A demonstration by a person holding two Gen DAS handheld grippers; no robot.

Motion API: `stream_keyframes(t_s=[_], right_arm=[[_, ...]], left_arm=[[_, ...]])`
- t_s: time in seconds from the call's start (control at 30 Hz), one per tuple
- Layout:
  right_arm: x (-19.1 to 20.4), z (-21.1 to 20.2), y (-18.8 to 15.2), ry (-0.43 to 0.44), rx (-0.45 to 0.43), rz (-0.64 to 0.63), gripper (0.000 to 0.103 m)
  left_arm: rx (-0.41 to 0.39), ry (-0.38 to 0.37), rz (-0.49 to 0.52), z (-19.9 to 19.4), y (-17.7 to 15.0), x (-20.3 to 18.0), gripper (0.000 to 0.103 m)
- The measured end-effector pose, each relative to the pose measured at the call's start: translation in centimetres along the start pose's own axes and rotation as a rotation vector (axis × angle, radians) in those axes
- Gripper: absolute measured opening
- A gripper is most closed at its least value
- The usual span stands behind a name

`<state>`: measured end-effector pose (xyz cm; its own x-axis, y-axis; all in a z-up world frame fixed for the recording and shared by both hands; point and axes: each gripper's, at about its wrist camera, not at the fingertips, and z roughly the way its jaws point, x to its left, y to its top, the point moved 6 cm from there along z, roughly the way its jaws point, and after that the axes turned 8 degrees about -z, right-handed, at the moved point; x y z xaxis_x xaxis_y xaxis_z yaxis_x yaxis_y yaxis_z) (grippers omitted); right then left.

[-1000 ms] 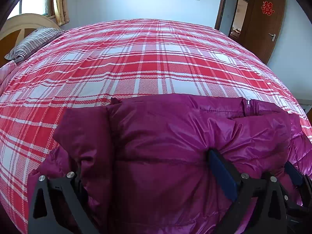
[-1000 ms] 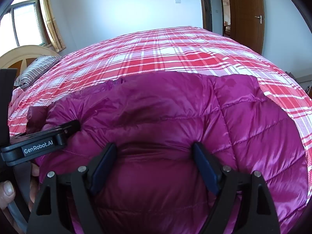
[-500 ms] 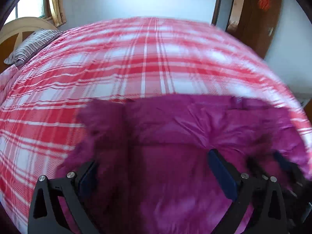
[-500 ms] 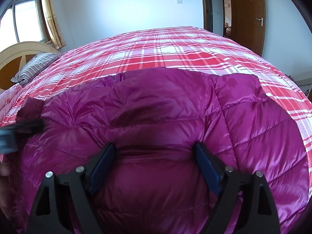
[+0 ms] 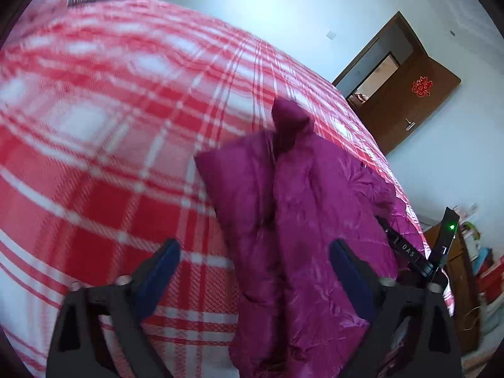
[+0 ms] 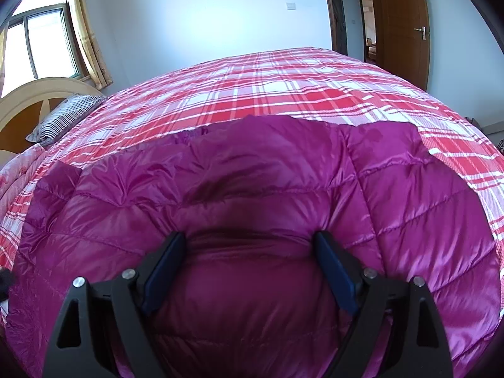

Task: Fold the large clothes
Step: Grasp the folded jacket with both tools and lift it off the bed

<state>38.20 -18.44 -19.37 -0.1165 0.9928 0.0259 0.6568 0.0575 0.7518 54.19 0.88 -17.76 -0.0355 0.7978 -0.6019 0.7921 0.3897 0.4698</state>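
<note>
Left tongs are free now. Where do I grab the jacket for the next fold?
Take the jacket at its far-left corner, coming in low from the left over the bedspread. That corner lies flat and bare, with an exposed edge. The ridge beside it looks too thick for a clean pinch. The right tongs straddle the near bulge.

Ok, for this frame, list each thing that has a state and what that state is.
Purple down jacket: lying partly folded on the bed, puffy and wrinkled.
Left gripper: open, holding nothing, above the jacket's edge.
Right gripper: open, jacket fabric bulging between its fingers.
Plaid bedspread: spread flat over the bed.
Door: open.
Window curtain: drawn to the side.
Striped pillow: lying against the headboard.
</note>
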Motion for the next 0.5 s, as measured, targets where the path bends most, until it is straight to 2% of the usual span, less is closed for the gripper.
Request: stream_keyframes(t_s=[0.03,0.07,0.1,0.13,0.17,0.2,0.23,0.27,0.33,0.4,0.5], right_arm=[[0.0,0.0,0.0,0.002,-0.001,0.0,0.088],[0.0,0.0,0.0,0.003,-0.003,0.001,0.088],[0.0,0.0,0.0,0.006,-0.004,0.001,0.088],[-0.1,-0.1,0.1,0.011,-0.007,0.003,0.088],[0.0,-0.7,0.1,0.016,-0.013,0.003,0.087],[0.1,-1.2,0.1,0.003,-0.008,-0.015,0.086],[0.3,-1.9,-0.1,-0.012,-0.004,-0.032,0.086],[0.7,-3.3,-0.3,-0.014,-0.017,-0.048,0.086],[2.1,-5.9,-1.3,0.038,-0.037,-0.081,0.086],[3.0,-7.1,-2.2,0.035,-0.037,-0.124,0.086],[4.2,-6.0,-4.5,0.006,0.04,-0.21,0.087]], left_arm=[[0.014,-0.024,-0.009,0.4,-0.4,-0.1,0.074],[0.007,-0.033,-0.003,0.5,-0.4,-0.4,0.073],[0.003,-0.043,0.017,0.8,-0.6,-0.9,0.065],[0.024,-0.062,0.024,1.1,-0.8,-1.2,0.043],[0.058,-0.074,0.01,1.6,-1.2,-1.2,0.037],[0.06,-0.076,0.001,1.5,-1.0,-1.2,0.033],[0.057,-0.095,0.008,1.3,-1.0,-1.4,0.022],[0.056,-0.111,0.022,1.0,-1.0,-1.6,0.019],[0.049,-0.141,0.028,-0.1,-1.3,-1.7,0.016],[0.048,-0.175,0.022,-1.0,-1.7,-1.8,0.015],[0.037,-0.221,0.014,-2.3,-2.2,-2.3,0.014]])
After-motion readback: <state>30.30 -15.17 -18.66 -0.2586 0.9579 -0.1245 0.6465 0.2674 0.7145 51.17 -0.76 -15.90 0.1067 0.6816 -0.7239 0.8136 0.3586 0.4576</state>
